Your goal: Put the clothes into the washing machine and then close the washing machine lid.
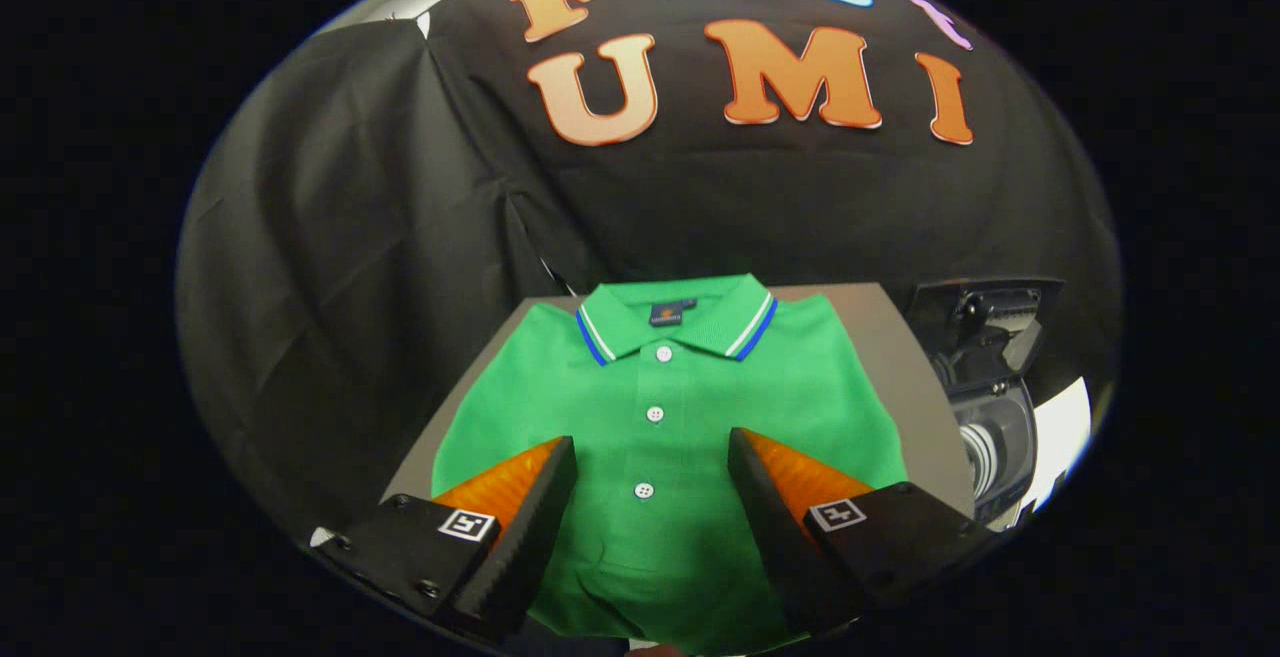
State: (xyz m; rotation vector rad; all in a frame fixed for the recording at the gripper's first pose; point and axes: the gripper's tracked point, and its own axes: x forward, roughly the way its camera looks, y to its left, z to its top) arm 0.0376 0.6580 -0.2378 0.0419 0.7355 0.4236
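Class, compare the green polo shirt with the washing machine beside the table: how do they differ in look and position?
The green polo shirt lies folded flat on the table, between and beyond the open hand-held gripper fingers; the washing machine stands off the table's right side. The shirt is bright, soft cloth; the machine is dark and hard. Both sit before the booth's black wall.

1. The green knitted polo shirt (690, 407) is matt cloth with a fine pique weave; its collar is ribbed, edged in white and blue stripes, and small glossy white buttons run down the placket.
2. The grey flat desk (905, 357) looks smooth and matt.
3. The black booth wall (330, 237) is matt creased cloth.
4. The dark washing machine (985, 407) looks like glossy plastic with shiny ribbed metal.
5. The open tool (650, 467) has ridged inner faces.
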